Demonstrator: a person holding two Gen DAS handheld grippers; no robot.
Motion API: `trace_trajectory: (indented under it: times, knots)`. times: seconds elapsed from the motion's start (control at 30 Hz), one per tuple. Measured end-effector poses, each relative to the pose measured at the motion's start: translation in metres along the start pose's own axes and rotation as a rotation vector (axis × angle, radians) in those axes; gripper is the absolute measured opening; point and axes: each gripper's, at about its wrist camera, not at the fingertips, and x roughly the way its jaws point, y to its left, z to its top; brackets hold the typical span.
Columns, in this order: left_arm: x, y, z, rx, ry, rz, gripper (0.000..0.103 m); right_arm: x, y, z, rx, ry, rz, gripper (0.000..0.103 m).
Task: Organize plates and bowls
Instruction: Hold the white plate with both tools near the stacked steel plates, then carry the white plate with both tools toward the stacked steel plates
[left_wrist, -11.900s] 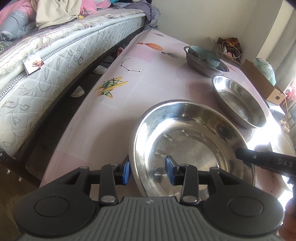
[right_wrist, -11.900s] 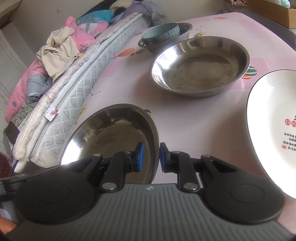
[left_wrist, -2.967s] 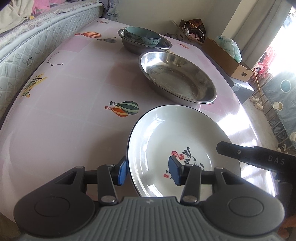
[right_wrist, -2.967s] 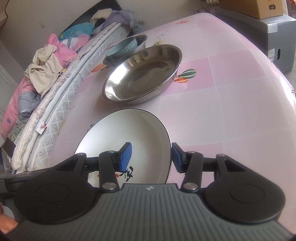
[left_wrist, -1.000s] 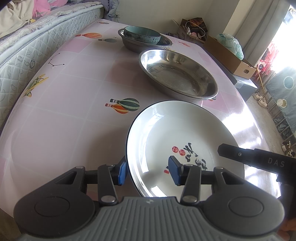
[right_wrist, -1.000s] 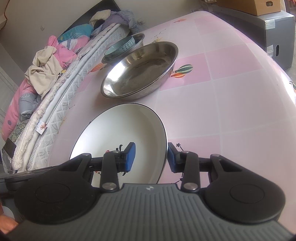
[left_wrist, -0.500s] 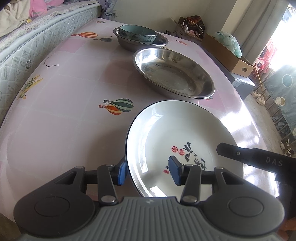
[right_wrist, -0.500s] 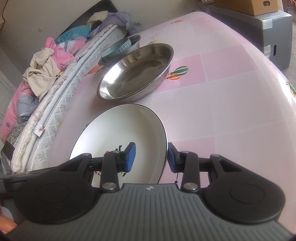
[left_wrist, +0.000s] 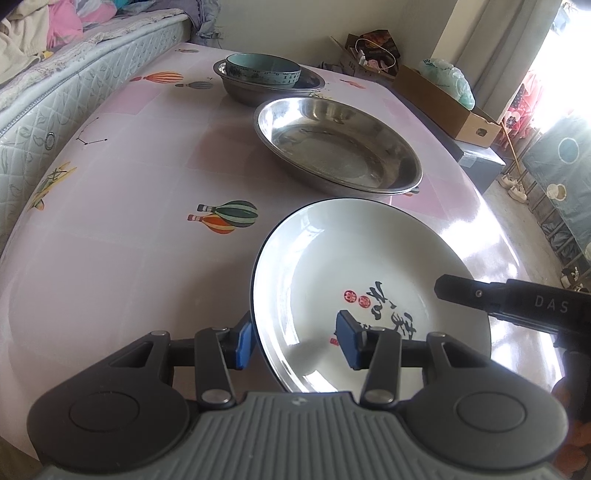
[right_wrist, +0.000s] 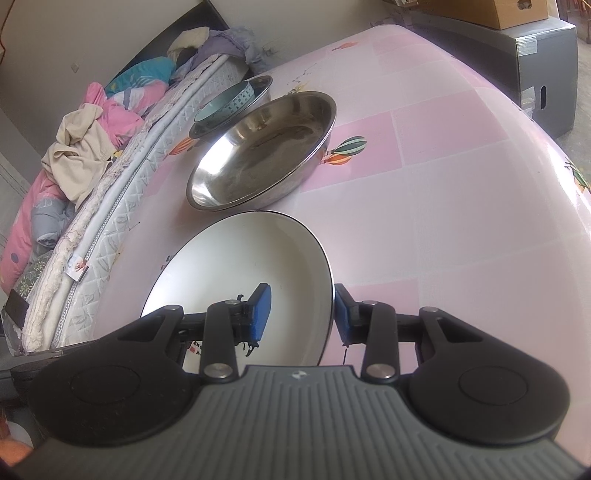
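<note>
Plate (left_wrist: 354, 266) held by both tools; steel basin (left_wrist: 338, 146) just beyond.

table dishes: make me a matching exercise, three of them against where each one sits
Things:
1. white plate
2. teal bowl
3. wide steel basin

Places:
A. nested in the far steel bowl
B. alone on the tablecloth, mid-table
C. rim between the pads of both hand-held grippers, nearest the cameras

Pairs: 1-C, 2-A, 3-B

Pink table (left_wrist: 122, 258), steel bowls (left_wrist: 340, 147), perhaps stacked
</note>
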Motion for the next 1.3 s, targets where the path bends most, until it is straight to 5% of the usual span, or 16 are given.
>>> trace_trajectory:
  times: [0.4, 1.3]
  knots:
    - [0.0029, -0.0027, 0.0026, 0.033, -0.026, 0.059, 0.037, 0.0037, 0.0003, -0.0052, -0.004, -0.010, -0.021, 0.025]
    - [0.0055, -0.0079, 0.0034, 0.058, -0.020, 0.046, 0.039, 0.0039, 0.0001, -0.0047, -0.006, -0.023, -0.046, 0.023]
